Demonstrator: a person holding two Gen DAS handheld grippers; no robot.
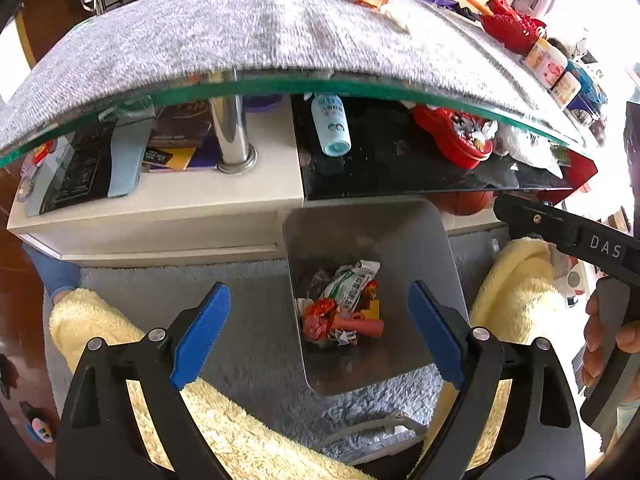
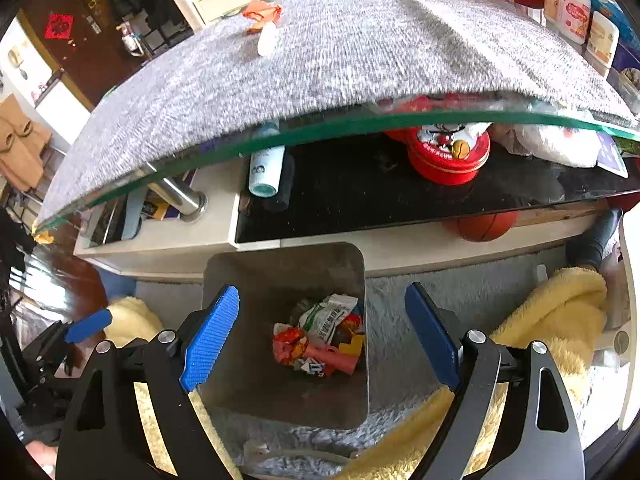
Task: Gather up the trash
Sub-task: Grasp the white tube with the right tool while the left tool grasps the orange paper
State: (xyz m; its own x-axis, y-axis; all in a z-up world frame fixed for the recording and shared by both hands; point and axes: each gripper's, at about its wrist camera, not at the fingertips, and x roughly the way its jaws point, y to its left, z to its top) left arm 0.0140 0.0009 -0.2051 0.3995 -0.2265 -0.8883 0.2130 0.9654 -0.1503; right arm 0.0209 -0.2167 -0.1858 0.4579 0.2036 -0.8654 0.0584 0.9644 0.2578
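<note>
Both held above a metal trash bin (image 1: 400,240) on the grey rug (image 1: 248,344) before the desk (image 1: 240,40). Left tongs (image 1: 319,334) spread wide, nothing between the blue pads. Right tongs (image 2: 322,336) likewise wide apart and empty. Heaped at the bin's bottom: crumpled wrappers (image 2: 316,338), white-green, orange and pink. Still on the desk's grey mat: an orange wrapper (image 2: 262,14) touching a small white scrap (image 2: 267,40).

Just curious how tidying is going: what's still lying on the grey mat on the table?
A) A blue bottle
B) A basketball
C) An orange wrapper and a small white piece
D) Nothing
C: the orange wrapper and white piece lie on the grey mat.
</note>
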